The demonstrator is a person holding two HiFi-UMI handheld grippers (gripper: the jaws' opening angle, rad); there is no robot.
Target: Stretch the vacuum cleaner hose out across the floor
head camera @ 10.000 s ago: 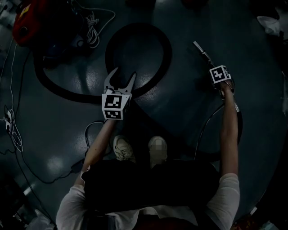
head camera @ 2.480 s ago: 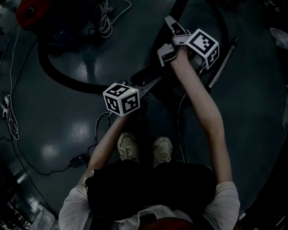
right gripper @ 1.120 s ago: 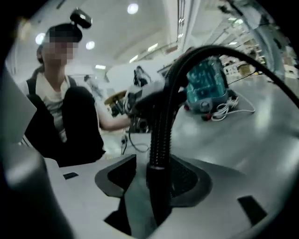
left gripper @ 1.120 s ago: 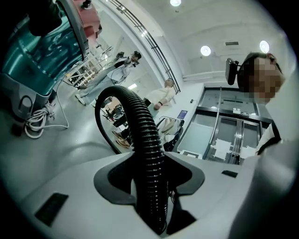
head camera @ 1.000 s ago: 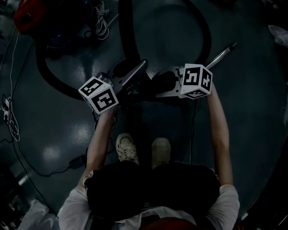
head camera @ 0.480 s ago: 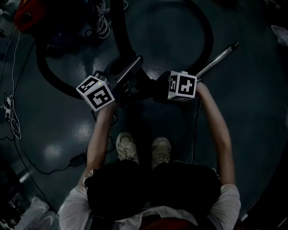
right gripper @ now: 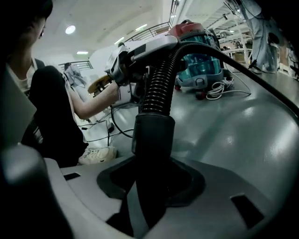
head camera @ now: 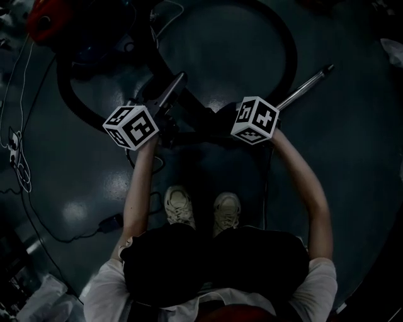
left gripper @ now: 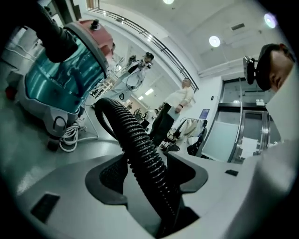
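The black ribbed vacuum hose [head camera: 291,50] loops from the red and teal vacuum cleaner [head camera: 43,16] over the floor to both grippers. My left gripper [head camera: 173,97] points level. Its jaws have just been opening, and the hose [left gripper: 135,140] now lies loosely between them. My right gripper [head camera: 217,122] tilts downward. Its jaws have just been closing and now press on the hose's smooth end cuff [right gripper: 152,135]. The right gripper view shows the left gripper [right gripper: 133,53] around the ribbed part [right gripper: 156,88].
A metal wand [head camera: 308,80] lies on the floor at the right. A white cord bundle [right gripper: 217,91] sits by the vacuum cleaner [right gripper: 201,51]. Thin cables [head camera: 19,170] trail at the left. My shoes [head camera: 179,207] stand just behind the grippers. Other people [left gripper: 170,112] stand far off.
Both grippers have sunk a little. The left one has shifted left and turned, and the hose in front of it now slants to the upper left. The right marker cube has rolled.
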